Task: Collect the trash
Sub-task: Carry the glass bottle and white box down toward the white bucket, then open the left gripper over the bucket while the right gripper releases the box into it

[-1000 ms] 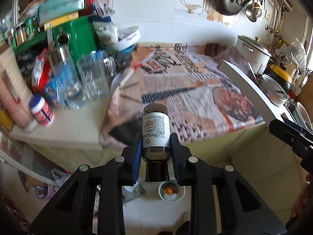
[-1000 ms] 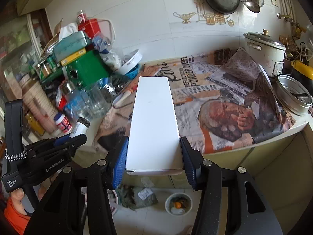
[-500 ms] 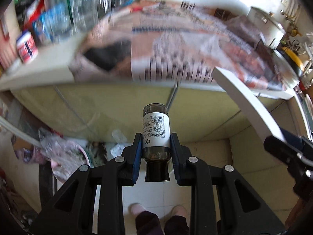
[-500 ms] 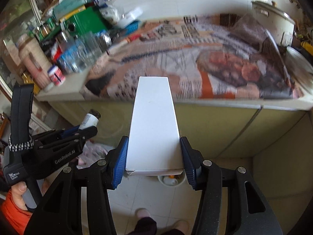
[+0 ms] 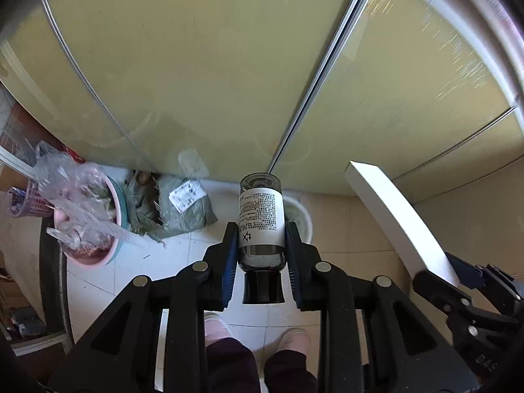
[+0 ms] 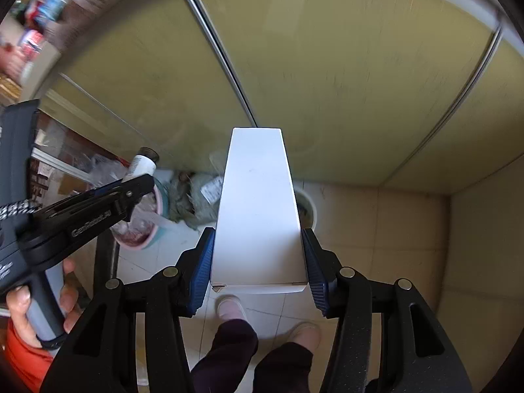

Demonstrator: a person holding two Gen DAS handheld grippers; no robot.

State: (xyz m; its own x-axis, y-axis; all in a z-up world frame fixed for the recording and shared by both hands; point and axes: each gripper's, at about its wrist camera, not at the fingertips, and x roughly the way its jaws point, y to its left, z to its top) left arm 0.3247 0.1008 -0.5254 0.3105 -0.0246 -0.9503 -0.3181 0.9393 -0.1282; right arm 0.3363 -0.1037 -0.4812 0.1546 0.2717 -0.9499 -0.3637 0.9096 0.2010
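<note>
My left gripper (image 5: 261, 245) is shut on a small dark glass bottle (image 5: 261, 219) with a white printed label and a black cap toward the camera. My right gripper (image 6: 258, 257) is shut on a long white box (image 6: 257, 209). Both point steeply down at the floor in front of yellow cabinet doors. The white box (image 5: 396, 219) and the right gripper (image 5: 458, 285) show at the right of the left wrist view. The bottle (image 6: 142, 163) in the left gripper (image 6: 137, 186) shows at the left of the right wrist view. A pink bin (image 5: 98, 255) stuffed with plastic scraps stands on the floor, lower left.
A grey-green bag (image 5: 177, 209) with a white label lies against the cabinet beside the pink bin. A small white bowl (image 5: 299, 219) sits on the floor, partly hidden behind the bottle. The person's slippered feet (image 5: 216, 326) and dark trousers (image 6: 229, 353) are below. A purple basket (image 5: 24, 199) is at far left.
Both grippers have dropped from countertop height to low in front of the cabinet doors and tipped downward, still holding the bottle and the box. The counter has left view; floor and bin now show.
</note>
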